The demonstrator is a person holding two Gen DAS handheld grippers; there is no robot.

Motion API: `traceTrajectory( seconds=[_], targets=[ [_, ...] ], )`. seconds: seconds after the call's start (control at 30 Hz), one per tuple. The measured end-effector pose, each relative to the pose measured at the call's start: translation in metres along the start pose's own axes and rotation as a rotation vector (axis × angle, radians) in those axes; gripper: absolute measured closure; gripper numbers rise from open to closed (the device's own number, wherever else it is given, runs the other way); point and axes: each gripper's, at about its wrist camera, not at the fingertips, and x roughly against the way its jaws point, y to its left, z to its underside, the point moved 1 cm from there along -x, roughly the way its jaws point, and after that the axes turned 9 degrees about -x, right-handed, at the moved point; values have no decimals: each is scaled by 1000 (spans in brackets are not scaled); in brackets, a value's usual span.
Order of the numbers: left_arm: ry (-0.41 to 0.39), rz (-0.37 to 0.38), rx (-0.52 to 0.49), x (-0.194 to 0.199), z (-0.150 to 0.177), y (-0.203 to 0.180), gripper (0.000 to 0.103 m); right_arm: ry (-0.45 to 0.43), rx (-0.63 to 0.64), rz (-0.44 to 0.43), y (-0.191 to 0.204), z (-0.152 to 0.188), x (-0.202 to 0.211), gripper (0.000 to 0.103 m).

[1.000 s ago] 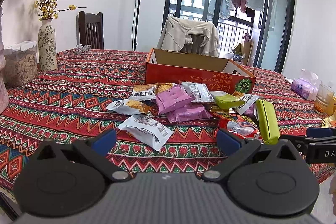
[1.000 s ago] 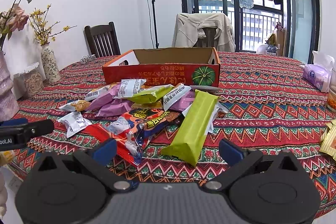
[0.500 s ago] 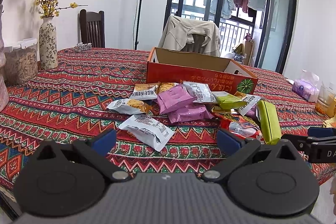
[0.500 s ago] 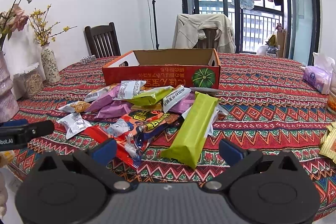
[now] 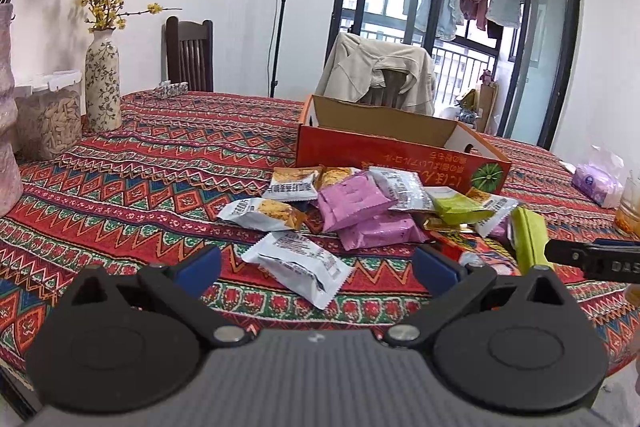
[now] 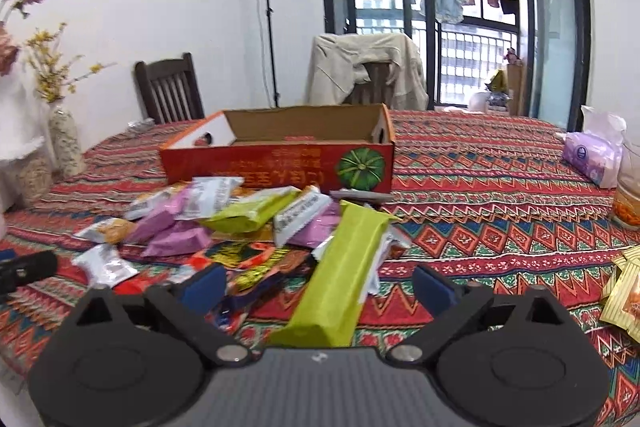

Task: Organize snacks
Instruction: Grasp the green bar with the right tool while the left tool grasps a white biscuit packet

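Left gripper [image 5: 316,267] wide open, holding nothing, low over table's near edge; white snack packet [image 5: 298,265] lies on the patterned tablecloth [image 5: 160,163] between its blue pads. Snack pile [image 5: 368,211] mid-table: white, pink, green packets, touching and overlapping, just in front of the open red cardboard box [image 6: 276,167]. Right gripper [image 6: 318,285] also wide open, empty, long green bar [image 6: 340,279] lying between its fingers, tilted on the pile. Purple tissue pack [image 6: 592,157] near right edge.
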Motion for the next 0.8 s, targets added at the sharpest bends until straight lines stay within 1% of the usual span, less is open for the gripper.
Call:
traceTrajectory(
  seconds=[0.03, 0.1, 0.13, 0.27, 0.33, 0.43, 0.47, 0.53, 0.63, 0.8],
  targets=[
    [4, -4, 1, -2, 0, 1, 0, 13, -4, 13, -1, -1, -7, 19],
    [16, -12, 5, -6, 1, 3, 0, 40, -13, 33, -4, -3, -21, 23],
    [21, -14, 8, -7, 1, 4, 0, 49, -14, 38, -4, -3, -26, 27],
    [43, -29, 13, -15, 3, 7, 0, 71, -20, 76, -2, -1, -47, 35],
    [51, -33, 11, -18, 4, 8, 0, 71, -20, 107, -1, 1, -54, 47],
    [64, -37, 3, -24, 5, 10, 0, 93, -39, 90, -5, 3, -59, 57],
    [68, -37, 0, -26, 5, 10, 0, 95, -46, 82, -7, 4, -58, 57],
    [78, -33, -13, -31, 5, 10, 0, 85, -53, 77, -11, 5, -55, 64],
    [95, -34, -58, -41, 3, 8, 0, 68, -68, 76, -19, 4, -49, 69],
    [114, -20, -131, -61, -3, 3, 0, 36, -72, 61, -25, 2, -39, 71]
  ],
)
